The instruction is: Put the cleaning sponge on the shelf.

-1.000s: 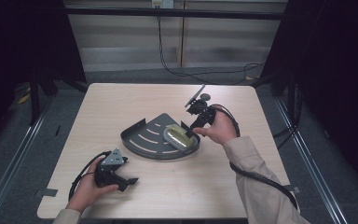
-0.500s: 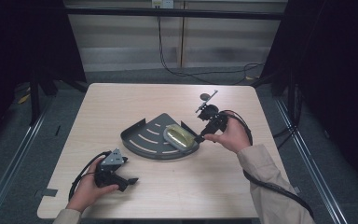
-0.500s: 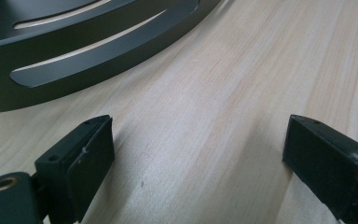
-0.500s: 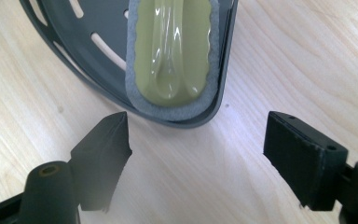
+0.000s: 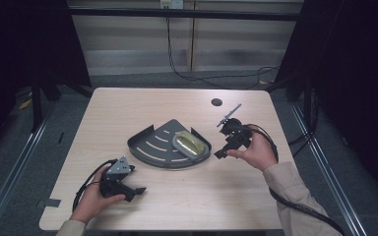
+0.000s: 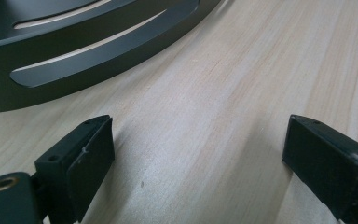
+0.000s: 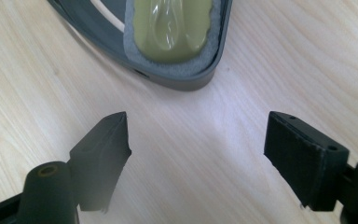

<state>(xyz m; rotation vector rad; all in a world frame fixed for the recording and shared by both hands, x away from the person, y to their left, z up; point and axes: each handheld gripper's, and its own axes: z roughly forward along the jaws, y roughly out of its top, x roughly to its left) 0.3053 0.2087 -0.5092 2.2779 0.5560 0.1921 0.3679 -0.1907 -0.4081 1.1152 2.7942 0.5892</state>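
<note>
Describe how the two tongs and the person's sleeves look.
Both tongs, left and right, are black, each with two flat rectangular pads marked by small screw holes. The left carries a grey three-cornered plate. A black cable trails from the right one. The sleeves are beige.

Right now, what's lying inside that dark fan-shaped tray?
A yellow-green sponge with a grey base lies at the right end of the tray. Curved slots show the table beneath. Whatever is under the sponge is covered.

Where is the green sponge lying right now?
In the high view the sponge lies in the right end of the dark tray at mid-table, just left of the open right gripper.
</note>
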